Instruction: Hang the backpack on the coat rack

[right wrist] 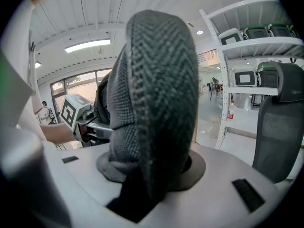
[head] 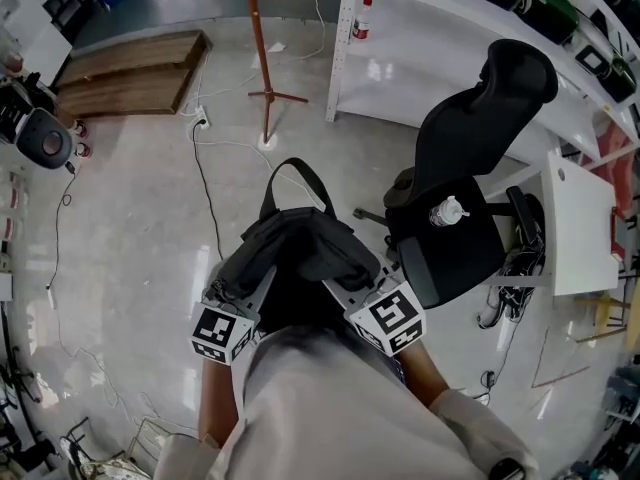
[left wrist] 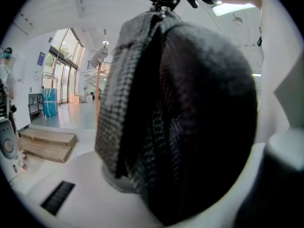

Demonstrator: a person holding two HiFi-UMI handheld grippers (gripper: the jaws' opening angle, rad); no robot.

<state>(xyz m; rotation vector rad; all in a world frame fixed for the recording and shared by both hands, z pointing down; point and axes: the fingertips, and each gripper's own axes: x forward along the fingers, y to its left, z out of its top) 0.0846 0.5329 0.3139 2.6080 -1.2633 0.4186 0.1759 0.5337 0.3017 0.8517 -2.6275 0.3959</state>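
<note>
Up close in gripper views, left gripper [left wrist: 154, 194], right gripper [right wrist: 152, 177] each clamp backpack [head: 300, 253]; head view adds coat rack [head: 262, 68] ahead.

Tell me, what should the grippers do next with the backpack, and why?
Probably carry the backpack forward toward the rack. The left gripper and right gripper are both shut on it, and the rack stands ahead across the floor, well apart from the backpack.

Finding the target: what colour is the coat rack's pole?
Orange-red coat rack, clearest in the head view.
</note>
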